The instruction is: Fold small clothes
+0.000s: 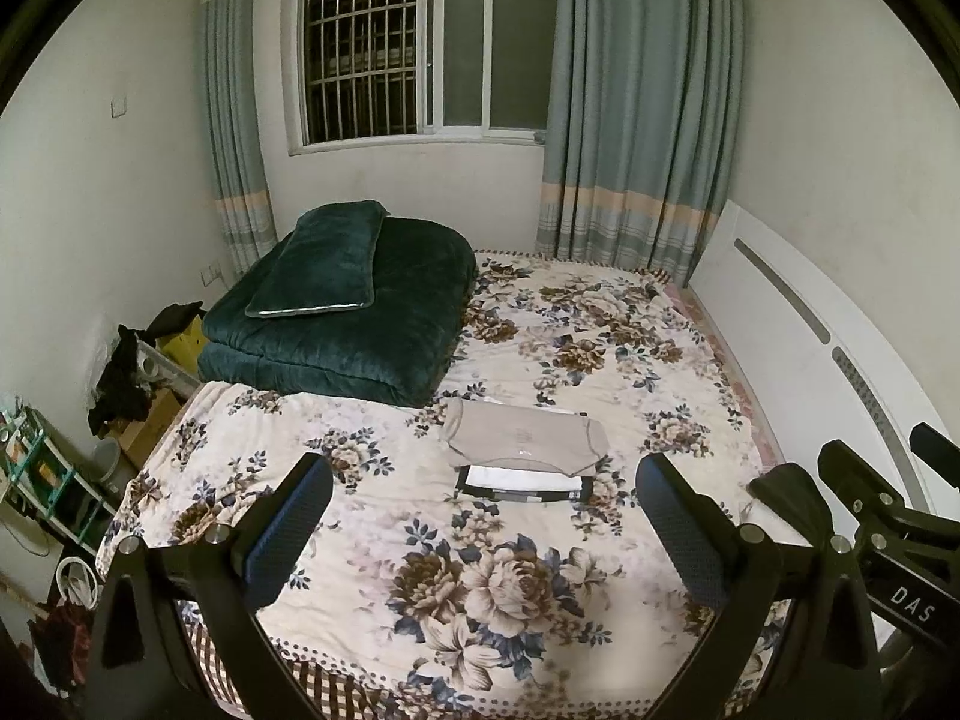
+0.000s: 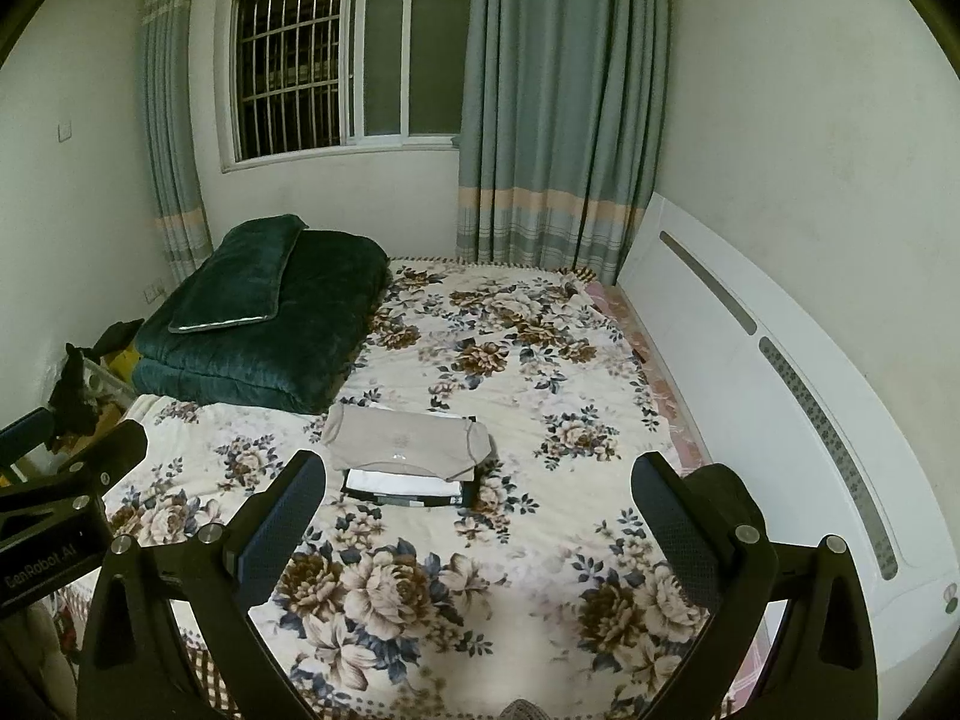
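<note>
A small stack of folded clothes lies on the floral bedspread (image 1: 516, 588). A folded beige garment (image 1: 523, 438) is on top, with a white piece (image 1: 522, 478) and a black piece (image 1: 528, 495) under it. The stack also shows in the right wrist view, beige garment (image 2: 411, 441) on top. My left gripper (image 1: 486, 486) is open and empty, held above the bed in front of the stack. My right gripper (image 2: 480, 486) is open and empty, held above the bed to the right of the stack. Its body shows at the right edge of the left wrist view (image 1: 870, 504).
A folded dark green quilt (image 1: 342, 324) with a green pillow (image 1: 318, 261) on it lies at the bed's far left. A white headboard (image 2: 780, 372) runs along the right. Cluttered shelves and boxes (image 1: 72, 456) stand on the left of the bed. Window and curtains (image 1: 636, 108) are behind.
</note>
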The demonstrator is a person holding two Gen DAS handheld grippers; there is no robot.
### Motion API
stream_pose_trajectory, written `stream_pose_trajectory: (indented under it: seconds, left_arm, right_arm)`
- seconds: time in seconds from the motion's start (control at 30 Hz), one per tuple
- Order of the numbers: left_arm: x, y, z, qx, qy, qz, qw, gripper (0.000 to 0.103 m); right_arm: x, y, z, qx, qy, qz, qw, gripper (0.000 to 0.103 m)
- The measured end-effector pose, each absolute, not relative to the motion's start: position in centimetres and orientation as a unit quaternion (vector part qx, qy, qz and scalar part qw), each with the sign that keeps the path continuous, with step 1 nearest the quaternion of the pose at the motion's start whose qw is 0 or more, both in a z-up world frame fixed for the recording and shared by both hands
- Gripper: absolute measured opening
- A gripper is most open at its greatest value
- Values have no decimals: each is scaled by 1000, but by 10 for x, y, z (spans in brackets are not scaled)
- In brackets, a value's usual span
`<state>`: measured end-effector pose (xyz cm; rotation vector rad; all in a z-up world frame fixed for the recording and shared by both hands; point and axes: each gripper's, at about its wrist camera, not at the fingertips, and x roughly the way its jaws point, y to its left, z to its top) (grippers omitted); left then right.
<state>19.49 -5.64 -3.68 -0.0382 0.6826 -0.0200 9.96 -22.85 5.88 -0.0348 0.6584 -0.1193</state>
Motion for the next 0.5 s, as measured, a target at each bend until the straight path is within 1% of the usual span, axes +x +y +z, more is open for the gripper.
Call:
stream_pose_trajectory:
  seconds: [0.5]
  left_arm:
    - [198,-49,-29,-18,335,-12,942,103]
  right_arm:
    - [100,-226,61,-14,322,-58,945,103]
